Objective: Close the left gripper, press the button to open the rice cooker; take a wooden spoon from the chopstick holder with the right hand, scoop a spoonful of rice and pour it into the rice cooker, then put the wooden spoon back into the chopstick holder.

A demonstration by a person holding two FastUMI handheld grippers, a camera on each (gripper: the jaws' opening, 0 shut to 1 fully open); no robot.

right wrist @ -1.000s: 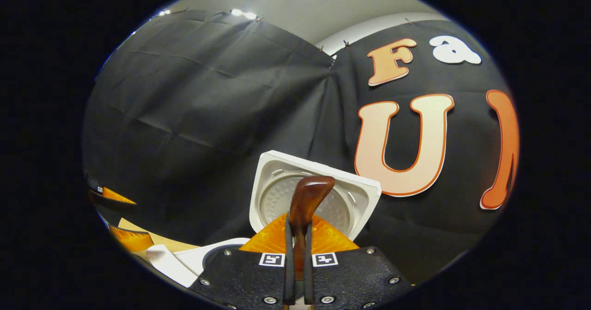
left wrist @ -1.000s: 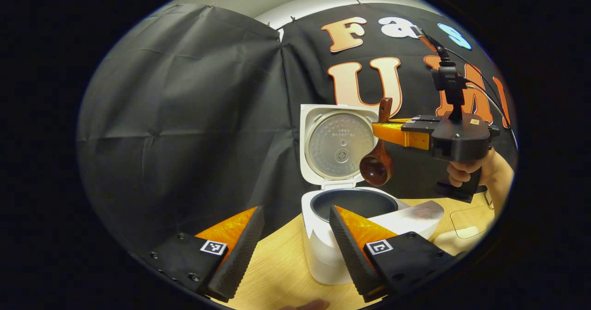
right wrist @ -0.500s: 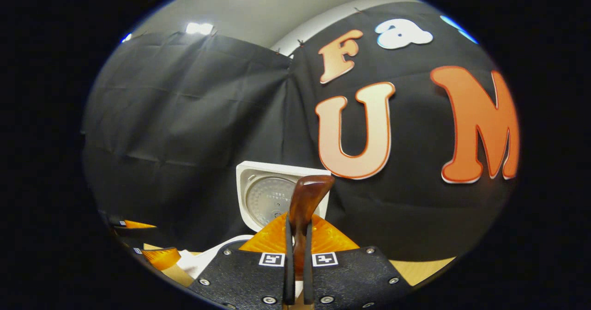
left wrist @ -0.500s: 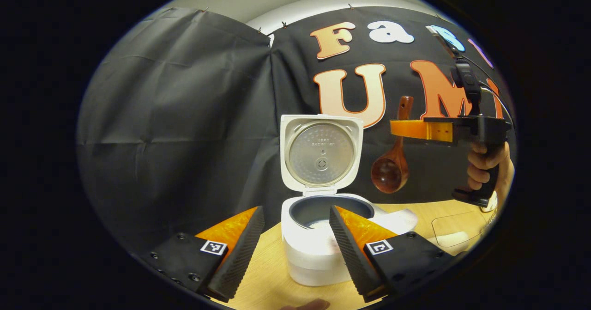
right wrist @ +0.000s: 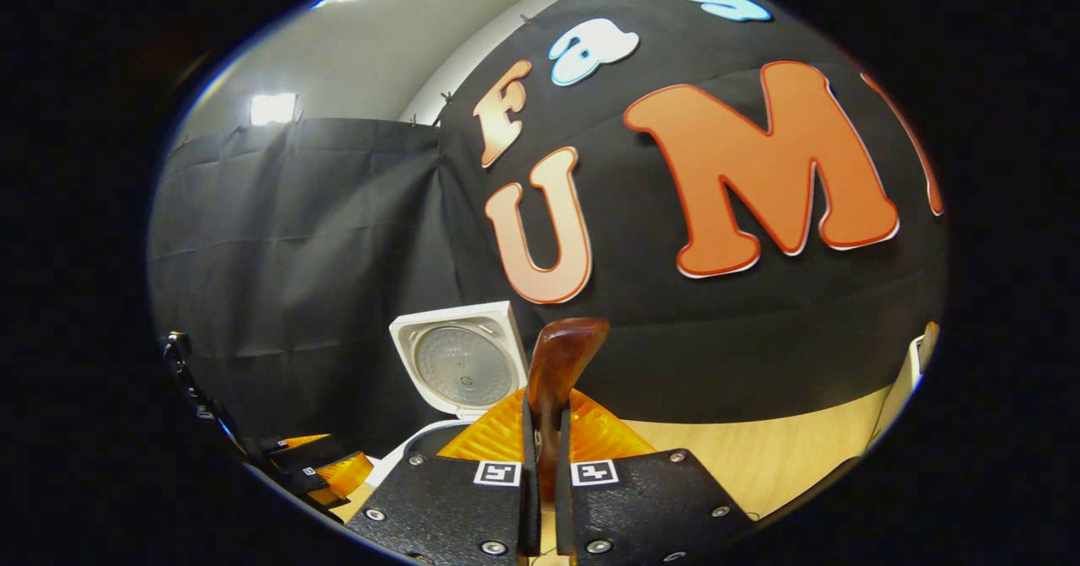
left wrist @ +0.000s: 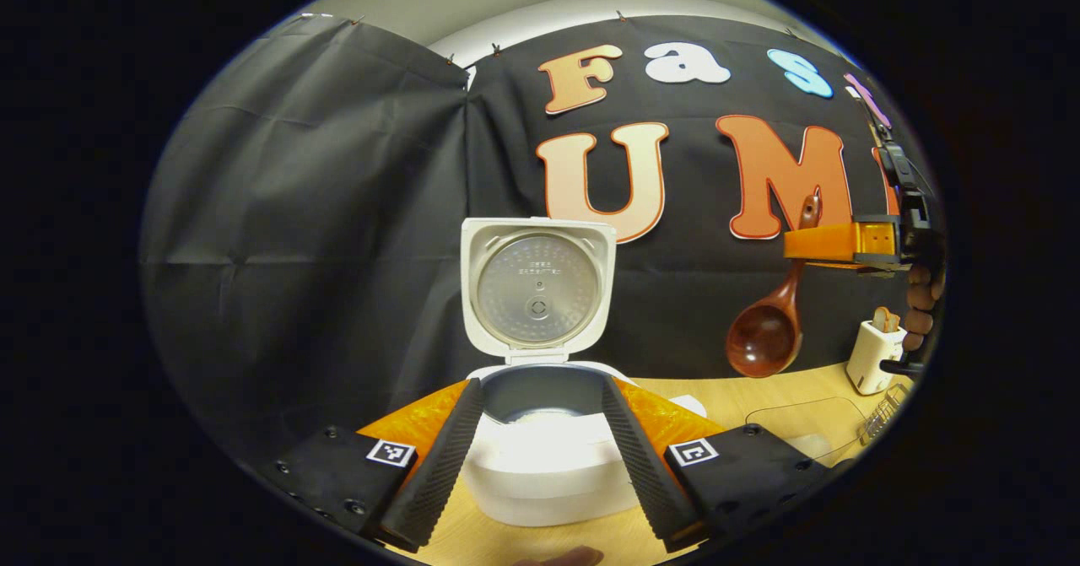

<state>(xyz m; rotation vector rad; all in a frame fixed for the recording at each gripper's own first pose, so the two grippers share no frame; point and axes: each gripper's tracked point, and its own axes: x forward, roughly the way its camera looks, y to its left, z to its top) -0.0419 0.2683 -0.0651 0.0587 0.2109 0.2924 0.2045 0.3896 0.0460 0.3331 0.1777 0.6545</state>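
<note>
Nearest to me, my left gripper (left wrist: 540,431) is hanging with its two ribbed, wedge-shaped fingers (left wrist: 439,465) spread wide and gripping nothing, each finger carrying a small square marker on a pebbled black plate. Between them I am seeing the rice cooker (left wrist: 540,456), a smooth white rounded body sitting on the pale wood-grain table (left wrist: 742,397). Its dark inner pot is showing a pale patch at the bottom, and I cannot tell what that is. Its lid (left wrist: 537,289) is standing upright behind the pot, a white rounded-square shell around a dimpled metal disc.

My right gripper (right wrist: 541,473) is pinching the wooden spoon (right wrist: 557,380) by its handle, both fingers pressed flat against the glossy reddish-brown wood, the handle's rounded end poking up ahead of the tips. From the left gripper view that gripper (left wrist: 797,244) is out to the right, above the table, with my hand (left wrist: 920,304) on its grip; the spoon is dangling bowl-down, its deep round bowl (left wrist: 764,342) well apart from the cooker and nearer the chopstick holder (left wrist: 873,351).

That holder is a small white rounded box at the table's far right, with something tan sticking out of its top. A clear flat sheet (left wrist: 810,423) is lying on the table before it.
</note>
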